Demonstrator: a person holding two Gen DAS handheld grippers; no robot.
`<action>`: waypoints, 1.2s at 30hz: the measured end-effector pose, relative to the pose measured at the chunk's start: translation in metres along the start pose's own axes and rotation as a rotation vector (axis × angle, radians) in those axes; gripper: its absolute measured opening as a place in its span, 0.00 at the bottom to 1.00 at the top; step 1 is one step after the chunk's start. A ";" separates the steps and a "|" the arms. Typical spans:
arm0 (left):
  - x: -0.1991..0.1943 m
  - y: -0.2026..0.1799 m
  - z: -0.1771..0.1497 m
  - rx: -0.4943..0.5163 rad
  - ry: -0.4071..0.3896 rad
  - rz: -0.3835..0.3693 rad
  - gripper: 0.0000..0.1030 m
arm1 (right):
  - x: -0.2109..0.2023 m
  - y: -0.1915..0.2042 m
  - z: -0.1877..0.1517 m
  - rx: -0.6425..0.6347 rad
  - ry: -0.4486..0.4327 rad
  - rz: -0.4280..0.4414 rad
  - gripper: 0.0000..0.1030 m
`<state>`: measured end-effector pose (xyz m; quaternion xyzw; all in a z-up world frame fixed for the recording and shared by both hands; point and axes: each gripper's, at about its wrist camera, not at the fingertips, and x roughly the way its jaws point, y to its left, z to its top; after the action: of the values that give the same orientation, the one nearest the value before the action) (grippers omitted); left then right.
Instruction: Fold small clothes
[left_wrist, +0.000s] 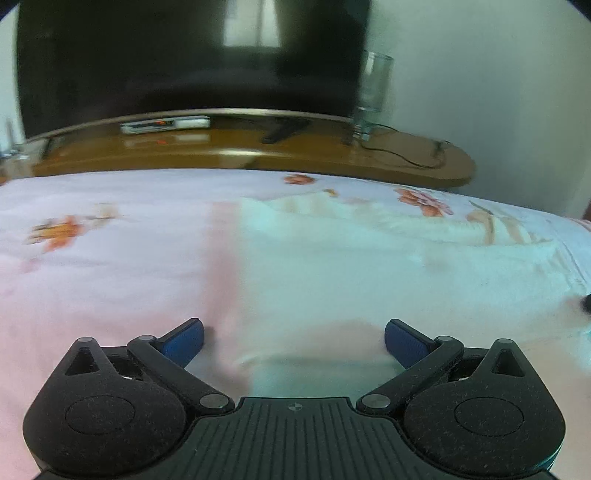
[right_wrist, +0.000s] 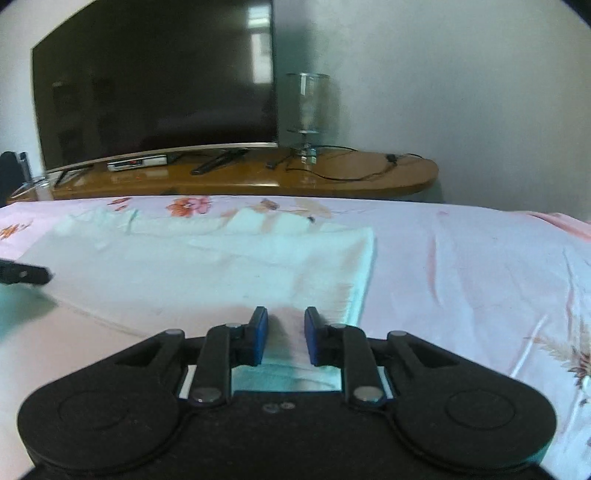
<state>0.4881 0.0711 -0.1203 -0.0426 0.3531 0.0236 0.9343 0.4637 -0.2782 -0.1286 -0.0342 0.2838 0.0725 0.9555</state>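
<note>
A pink bed sheet printed with orange flowers (right_wrist: 480, 266) covers the bed. Beyond its far edge runs a glossy brown wooden worktop (right_wrist: 369, 177) against a pale wall (right_wrist: 461, 92). On it stands a large dark flat-screen television (right_wrist: 155, 92), switched off. A white set-top box (right_wrist: 136, 162) lies under the screen, and a clear glass vase (right_wrist: 308, 107) stands beside the television, near black cables (right_wrist: 351, 175).

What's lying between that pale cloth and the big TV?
Flowered pink bedsheet beyond the pale cloth, then the wooden shelf under the TV, seen from the right wrist.
</note>
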 end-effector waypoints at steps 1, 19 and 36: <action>-0.013 0.009 -0.008 -0.006 -0.013 0.002 1.00 | -0.010 -0.003 0.000 0.023 -0.012 -0.024 0.21; -0.263 0.069 -0.222 -0.126 0.108 -0.246 0.83 | -0.289 -0.017 -0.192 0.488 0.191 0.152 0.25; -0.242 0.083 -0.249 -0.542 0.179 -0.549 0.55 | -0.286 -0.031 -0.224 0.894 0.217 0.363 0.25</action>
<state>0.1363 0.1263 -0.1512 -0.3822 0.3895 -0.1383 0.8265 0.1113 -0.3673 -0.1582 0.4220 0.3862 0.1052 0.8135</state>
